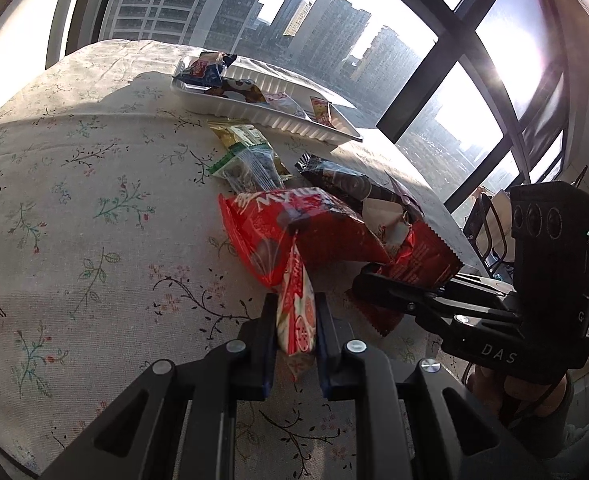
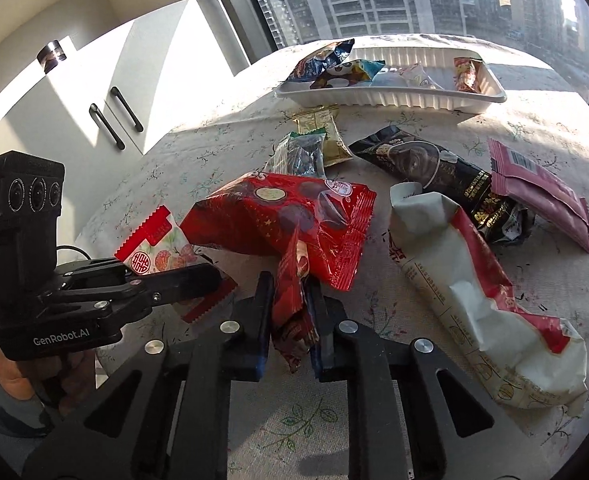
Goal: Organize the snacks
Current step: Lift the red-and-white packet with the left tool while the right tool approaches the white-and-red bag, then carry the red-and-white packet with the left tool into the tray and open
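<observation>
Red packet [image 2: 290, 304] pinched by right fingers [image 2: 323, 320] | left fingers [image 1: 271, 340] clamp small sachet [image 1: 296, 320] | labels seemingly illegible

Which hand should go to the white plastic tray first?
Left, probably: the left gripper pinches a small fruit-print packet beside the big red bag; the right gripper holds a dark red packet overlapping it.

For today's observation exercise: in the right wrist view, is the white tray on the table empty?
No: the white tray already holds several snack packets, including a blue one at its left end.
</observation>
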`<action>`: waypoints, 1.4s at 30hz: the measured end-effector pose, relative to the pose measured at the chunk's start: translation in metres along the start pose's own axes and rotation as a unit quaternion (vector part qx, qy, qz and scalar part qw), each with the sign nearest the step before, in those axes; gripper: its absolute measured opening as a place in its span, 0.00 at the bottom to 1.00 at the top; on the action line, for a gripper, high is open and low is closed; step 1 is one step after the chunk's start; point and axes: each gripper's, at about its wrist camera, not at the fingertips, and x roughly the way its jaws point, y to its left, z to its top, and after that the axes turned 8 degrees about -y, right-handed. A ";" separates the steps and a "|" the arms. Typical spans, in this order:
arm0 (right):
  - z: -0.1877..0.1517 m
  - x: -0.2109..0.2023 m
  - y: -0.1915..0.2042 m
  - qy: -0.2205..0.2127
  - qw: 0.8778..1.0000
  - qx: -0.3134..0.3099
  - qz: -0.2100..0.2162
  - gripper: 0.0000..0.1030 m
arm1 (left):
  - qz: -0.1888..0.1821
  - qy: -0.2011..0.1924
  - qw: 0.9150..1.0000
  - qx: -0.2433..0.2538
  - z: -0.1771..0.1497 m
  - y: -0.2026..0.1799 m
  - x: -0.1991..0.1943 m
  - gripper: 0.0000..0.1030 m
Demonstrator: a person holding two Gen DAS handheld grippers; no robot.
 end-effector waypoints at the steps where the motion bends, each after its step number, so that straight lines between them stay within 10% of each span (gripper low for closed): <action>1: -0.001 -0.003 -0.001 -0.001 1.000 -0.001 0.001 0.13 | -0.001 0.001 1.000 -0.001 -0.001 0.000 -0.001 0.17; 13: -0.003 -0.042 -0.012 -0.027 0.998 0.036 0.048 0.13 | -0.036 0.005 0.999 -0.014 -0.005 0.004 -0.026 0.17; 24: 0.057 -0.111 -0.065 -0.101 0.993 0.053 0.017 0.13 | 0.001 -0.065 0.997 0.031 0.097 0.017 -0.046 0.17; 31: 0.131 -0.115 -0.107 -0.110 0.993 0.042 -0.019 0.13 | -0.002 -0.042 0.997 0.067 0.178 0.008 0.007 0.17; 42: 0.221 -0.004 -0.134 -0.014 0.999 0.020 -0.024 0.13 | 0.015 0.051 0.995 0.083 0.235 -0.001 0.142 0.17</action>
